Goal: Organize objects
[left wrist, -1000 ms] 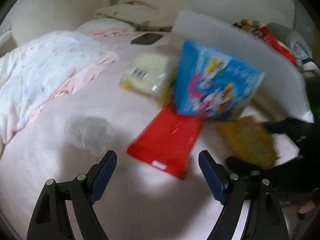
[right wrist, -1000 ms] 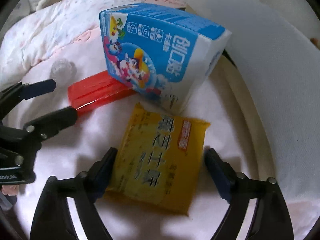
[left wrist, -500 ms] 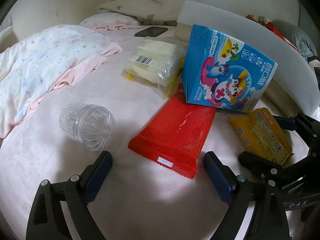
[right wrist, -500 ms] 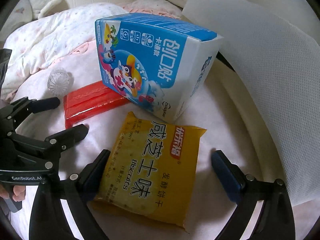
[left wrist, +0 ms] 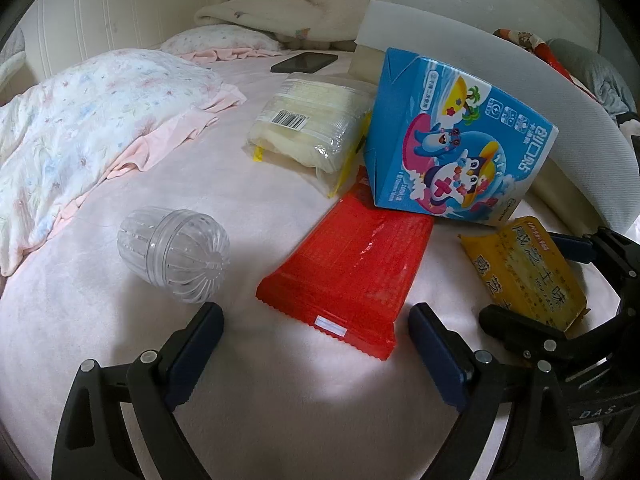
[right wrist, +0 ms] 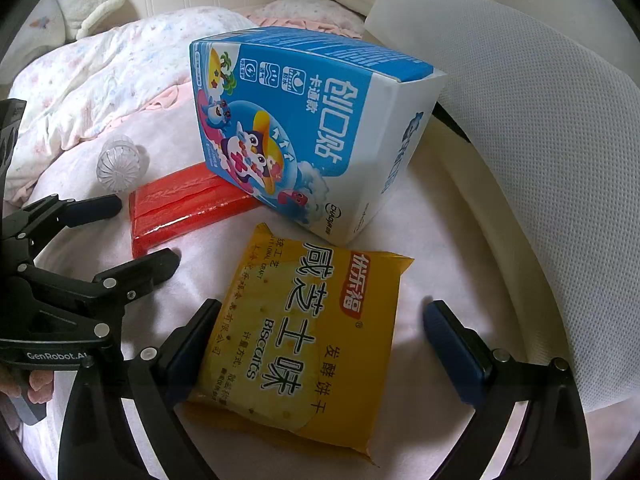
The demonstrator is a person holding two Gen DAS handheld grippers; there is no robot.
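On the pink bed lie a red packet (left wrist: 352, 272), a blue carton (left wrist: 456, 152) tilted on the packet's far end, a yellow biscuit pack (left wrist: 524, 272), a clear plastic capsule (left wrist: 176, 256) and a pale wrapped pack (left wrist: 312, 124). My left gripper (left wrist: 316, 344) is open, just short of the red packet's near end. My right gripper (right wrist: 324, 344) is open with its fingers either side of the yellow biscuit pack (right wrist: 308, 344). The blue carton (right wrist: 304, 132) and red packet (right wrist: 180, 208) show behind it.
A white fabric bin (left wrist: 500, 88) stands at the right, its wall (right wrist: 540, 140) close beside the right gripper. A floral quilt (left wrist: 80, 128) lies on the left. A black phone (left wrist: 304, 62) lies at the back, with pillows behind.
Both views have steadied and pulled back slightly. The right gripper now straddles the biscuit pack a little further back. Nothing was grasped.
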